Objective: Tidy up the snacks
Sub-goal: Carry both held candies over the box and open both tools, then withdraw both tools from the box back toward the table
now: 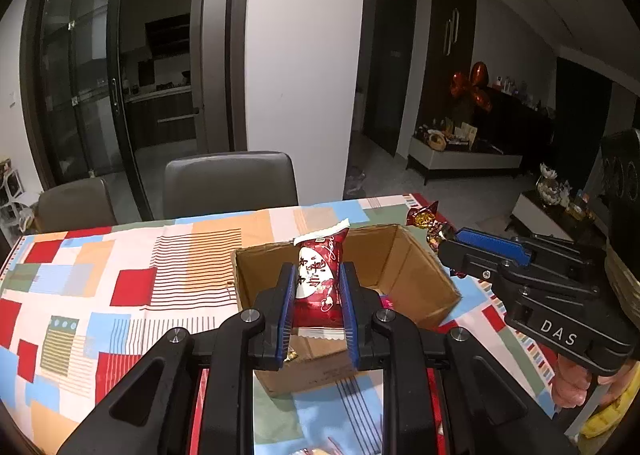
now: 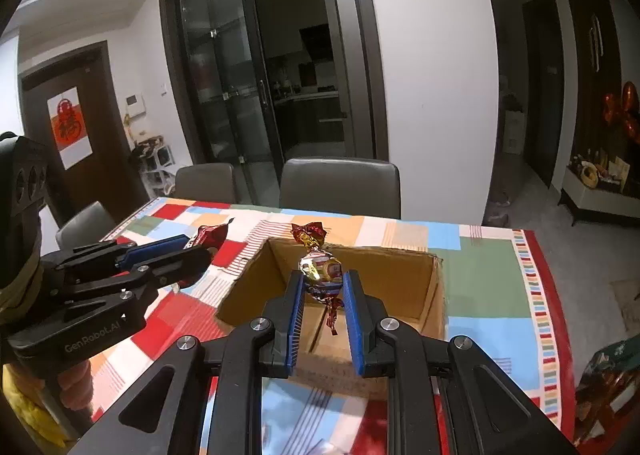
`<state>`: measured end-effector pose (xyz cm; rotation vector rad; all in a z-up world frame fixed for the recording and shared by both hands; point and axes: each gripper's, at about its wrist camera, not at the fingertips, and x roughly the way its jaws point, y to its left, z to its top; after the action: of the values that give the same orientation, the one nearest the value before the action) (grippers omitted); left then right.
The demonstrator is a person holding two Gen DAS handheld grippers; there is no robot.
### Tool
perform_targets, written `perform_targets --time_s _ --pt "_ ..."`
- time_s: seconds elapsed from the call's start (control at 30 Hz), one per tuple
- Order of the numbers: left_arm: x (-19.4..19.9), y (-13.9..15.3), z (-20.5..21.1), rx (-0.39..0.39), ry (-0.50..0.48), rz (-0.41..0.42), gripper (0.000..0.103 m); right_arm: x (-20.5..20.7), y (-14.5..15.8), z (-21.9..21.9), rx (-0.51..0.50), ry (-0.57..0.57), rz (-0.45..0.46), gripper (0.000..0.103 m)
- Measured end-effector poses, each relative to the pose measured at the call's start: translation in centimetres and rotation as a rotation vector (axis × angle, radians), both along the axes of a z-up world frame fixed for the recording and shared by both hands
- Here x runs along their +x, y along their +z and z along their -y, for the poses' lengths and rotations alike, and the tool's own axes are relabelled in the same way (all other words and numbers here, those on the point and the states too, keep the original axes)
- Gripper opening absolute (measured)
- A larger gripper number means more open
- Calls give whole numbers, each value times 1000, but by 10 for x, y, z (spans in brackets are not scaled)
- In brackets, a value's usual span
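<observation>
My left gripper (image 1: 318, 277) is shut on a red snack packet (image 1: 320, 275) with white print and holds it upright above the open cardboard box (image 1: 416, 267). My right gripper (image 2: 323, 281) is shut on a foil-wrapped candy (image 2: 320, 267) with twisted ends, held above the same box (image 2: 392, 275). In the left wrist view the right gripper (image 1: 452, 251) sits at the box's right rim with the candy (image 1: 430, 225) at its tip. In the right wrist view the left gripper (image 2: 196, 251) is left of the box with the red packet (image 2: 208, 235).
The box stands on a table with a patchwork cloth (image 1: 120, 279) of red, blue, orange and green. A pink item (image 1: 386, 301) lies inside the box. Two grey chairs (image 2: 340, 187) stand at the table's far edge. The table's right edge (image 2: 556, 315) drops to the floor.
</observation>
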<state>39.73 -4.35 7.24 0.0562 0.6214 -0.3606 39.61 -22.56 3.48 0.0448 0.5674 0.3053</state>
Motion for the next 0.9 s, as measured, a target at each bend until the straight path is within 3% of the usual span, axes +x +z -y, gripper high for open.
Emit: perform_targets --time_s 0.27,0.3,0.33,0.37,0.4,0.9 --pt "30 -9 8 39 8 -45 23 24 -11 -2 -24 -3 -48 21" --pt "31 -10 9 44 11 -45 28 27 -13 -2 -32 3 -57 24" --pt "31 -10 9 49 13 -43 38 30 -14 -2 -36 6 -63 28" --pt "31 -9 9 49 18 -40 45 30 -15 -2 -39 4 -67 41" --pt "29 -8 9 44 24 -32 52 29 -15 -2 -50 -6 -60 43" --pt "-32 -2 1 27 37 -13 52 -21 -8 10 -77 -50 -47 43"
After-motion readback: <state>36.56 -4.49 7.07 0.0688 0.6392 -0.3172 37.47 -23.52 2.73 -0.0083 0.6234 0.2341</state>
